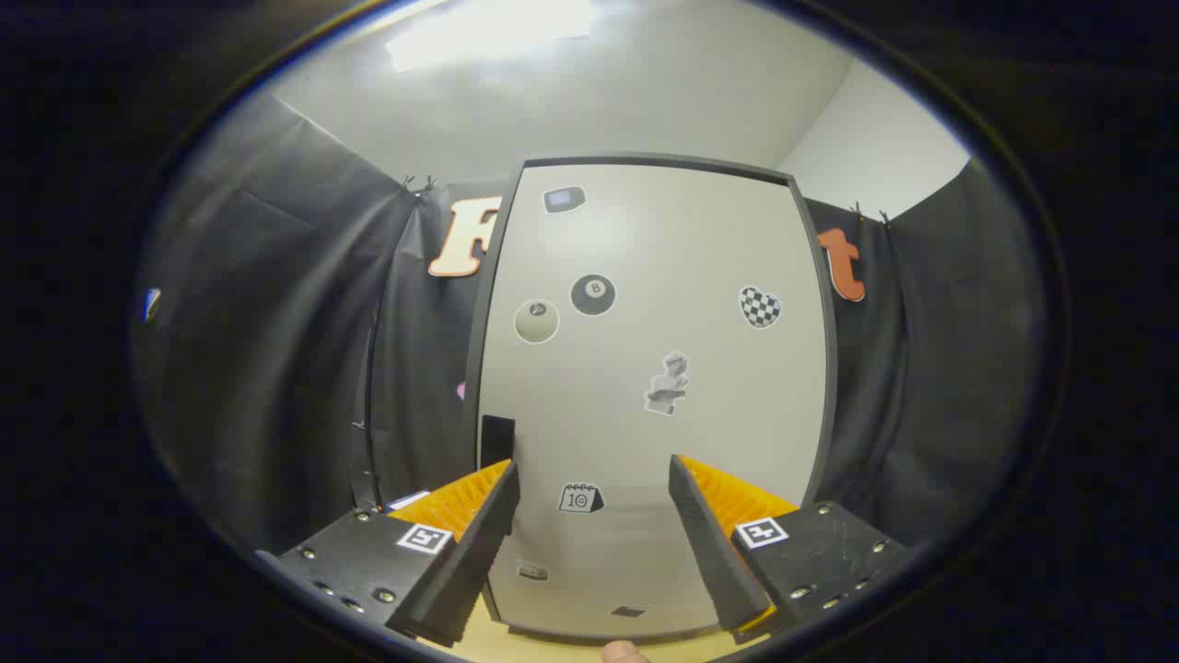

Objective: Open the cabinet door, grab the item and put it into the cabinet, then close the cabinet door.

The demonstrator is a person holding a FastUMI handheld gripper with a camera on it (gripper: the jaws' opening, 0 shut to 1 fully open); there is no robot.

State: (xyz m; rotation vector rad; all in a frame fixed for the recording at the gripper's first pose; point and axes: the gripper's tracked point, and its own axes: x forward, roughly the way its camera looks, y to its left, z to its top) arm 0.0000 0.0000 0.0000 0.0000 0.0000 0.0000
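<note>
The cabinet door (663,387) was seen shut, filling the space straight ahead, dotted with stickers — an eight-ball sticker (592,295) among them. The gripper (594,479) was held spread wide before it, nothing caught between the fingers. A small dark handle (497,440) was spotted at the door's edge — just beyond one fingertip.

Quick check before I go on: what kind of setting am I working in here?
Likely a staged test booth, not a real home: black cloth wall drapes around a sticker-covered cabinet door, shut, on a wooden surface. The gripper is open ahead of it.
</note>
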